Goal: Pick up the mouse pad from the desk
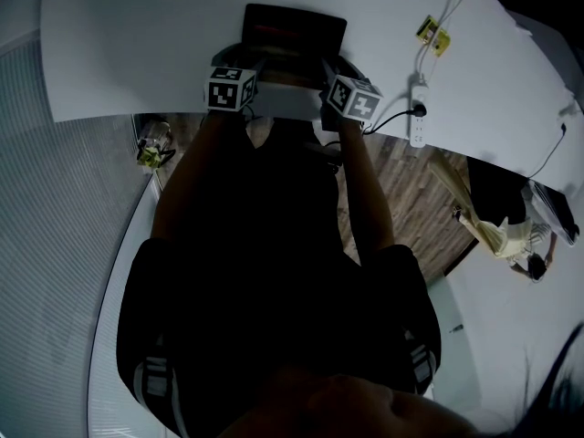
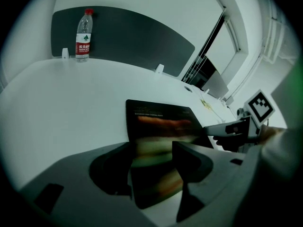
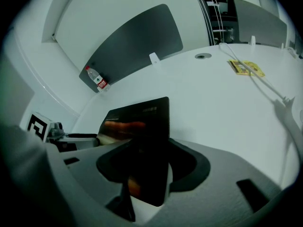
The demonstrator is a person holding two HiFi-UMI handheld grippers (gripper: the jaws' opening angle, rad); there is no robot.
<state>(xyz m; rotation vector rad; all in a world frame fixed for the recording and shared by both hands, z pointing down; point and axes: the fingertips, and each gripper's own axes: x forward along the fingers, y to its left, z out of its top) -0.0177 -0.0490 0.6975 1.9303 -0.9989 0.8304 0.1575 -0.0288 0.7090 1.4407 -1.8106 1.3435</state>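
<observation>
The mouse pad (image 1: 294,33) is a dark rectangle with a reddish printed band, lying at the near edge of the white desk (image 1: 137,44). My left gripper (image 1: 254,66) holds its near left part and my right gripper (image 1: 323,69) its near right part. In the left gripper view the mouse pad (image 2: 161,122) runs back between the jaws of the left gripper (image 2: 154,169), which is shut on it. In the right gripper view the right gripper (image 3: 147,174) is shut on the mouse pad (image 3: 142,122) edge-on. The pad's far end rests on the desk.
A water bottle (image 2: 83,34) stands by the grey partition panel (image 2: 132,39) at the back of the desk. A power strip (image 1: 418,109) with cables and a yellow card (image 1: 432,35) lie to the right. A cable hole (image 3: 202,56) sits further back.
</observation>
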